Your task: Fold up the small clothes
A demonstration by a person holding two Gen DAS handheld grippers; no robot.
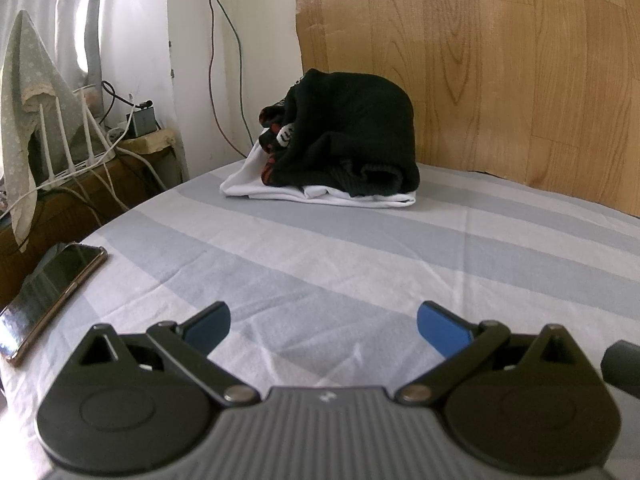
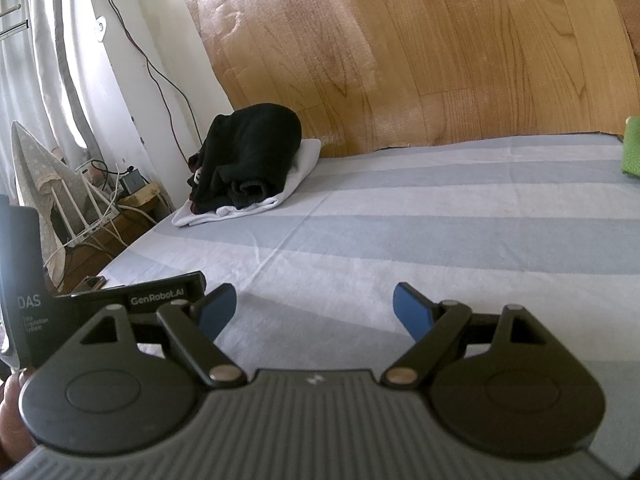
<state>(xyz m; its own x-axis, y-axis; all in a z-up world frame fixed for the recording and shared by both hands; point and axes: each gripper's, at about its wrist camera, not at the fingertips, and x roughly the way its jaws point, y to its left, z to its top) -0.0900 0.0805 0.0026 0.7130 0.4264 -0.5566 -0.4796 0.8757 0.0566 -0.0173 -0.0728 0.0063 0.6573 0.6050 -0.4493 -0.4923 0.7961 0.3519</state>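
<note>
A black garment [image 1: 352, 128] lies bunched on top of a folded white garment [image 1: 320, 194] at the far side of the striped bed sheet [image 1: 360, 256], close to the wooden panel. The same black garment [image 2: 252, 152] and white garment [image 2: 280, 196] show at the left back in the right wrist view. My left gripper [image 1: 323, 324] hovers open over bare sheet, well short of the pile. My right gripper [image 2: 315, 306] is open too, with nothing between its blue pads [image 2: 412, 312]. The left gripper's body [image 2: 80, 304] shows at the left edge of the right wrist view.
A phone [image 1: 52, 292] lies at the sheet's left edge. Beyond that edge stand a router with white antennas [image 1: 72, 148], cables and a cloth-draped object [image 1: 24, 92]. A wood-grain panel [image 1: 500, 80] backs the bed. A green thing [image 2: 632, 148] sits far right.
</note>
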